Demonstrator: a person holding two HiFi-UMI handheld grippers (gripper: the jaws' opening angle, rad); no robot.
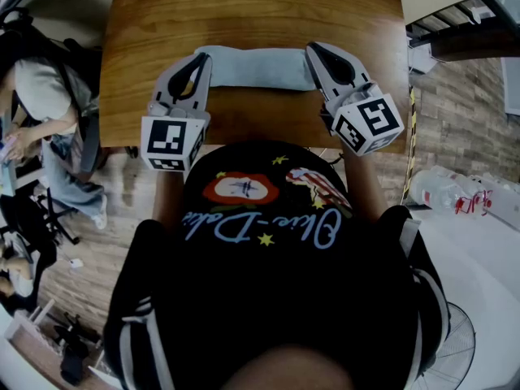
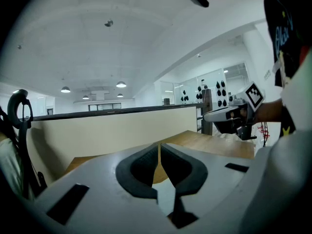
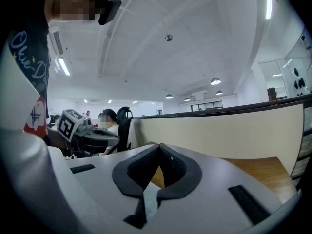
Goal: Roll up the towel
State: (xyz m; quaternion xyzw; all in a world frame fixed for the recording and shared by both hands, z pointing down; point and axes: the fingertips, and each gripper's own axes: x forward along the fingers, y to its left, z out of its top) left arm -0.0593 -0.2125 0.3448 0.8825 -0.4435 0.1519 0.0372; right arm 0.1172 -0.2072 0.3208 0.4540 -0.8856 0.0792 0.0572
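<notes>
Jaws of the left gripper [image 2: 159,149] and the right gripper [image 3: 160,149] are set at the two ends of the towel [image 1: 256,66], left and right of the head view's centre. This is presumably done so that both ends can be turned over together and the roll kept even. Both pairs of pads are pressed fully together, with no gap left at the tips. Pale cloth is seen in the slot just behind them, so each end of the towel appears to be pinched. The towel is laid as a narrow band across the middle of the wooden table [image 1: 162,23], between the two grippers. Whether any turns are already wound cannot be told. A seated person [image 1: 45,96] is seen at the left edge, beyond the table's side.
</notes>
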